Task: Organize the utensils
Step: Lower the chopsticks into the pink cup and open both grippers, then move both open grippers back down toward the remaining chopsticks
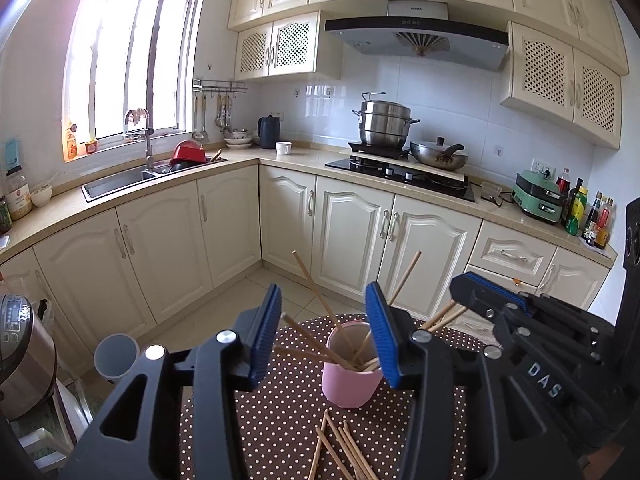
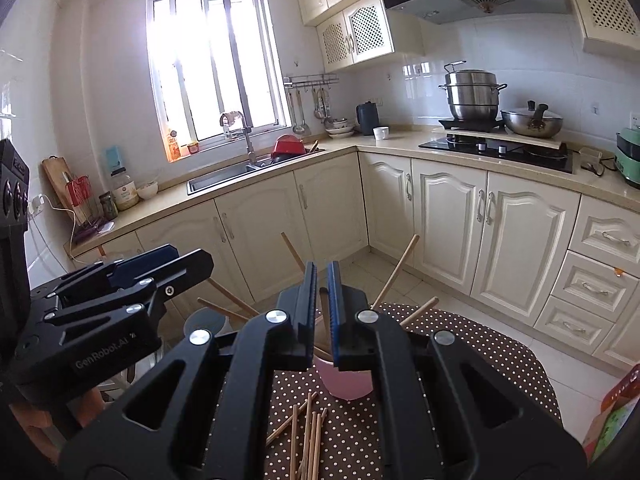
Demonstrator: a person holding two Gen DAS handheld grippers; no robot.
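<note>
- The pink cup (image 1: 352, 376) of chopsticks (image 1: 316, 296) is sitting just beyond the left gripper (image 1: 326, 332), whose fingers are gaping wide, holding nothing.
- The right gripper (image 2: 322, 308) is hovering over the cup, nearly pinched together; whether it is clasping a chopstick, I cannot tell.

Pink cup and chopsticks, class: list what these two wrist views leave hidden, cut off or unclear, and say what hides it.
- Right wrist view: whether the right tongs clamp a chopstick; a stick shows in the narrow gap, contact unclear.
- Right wrist view: most of the pink cup, hidden behind those tongs.
- Left wrist view: the loose chopsticks run off the bottom edge, so no count.
- Left wrist view: the cup's bottom, hidden by its wall; the left tongs cover its right rim.
</note>
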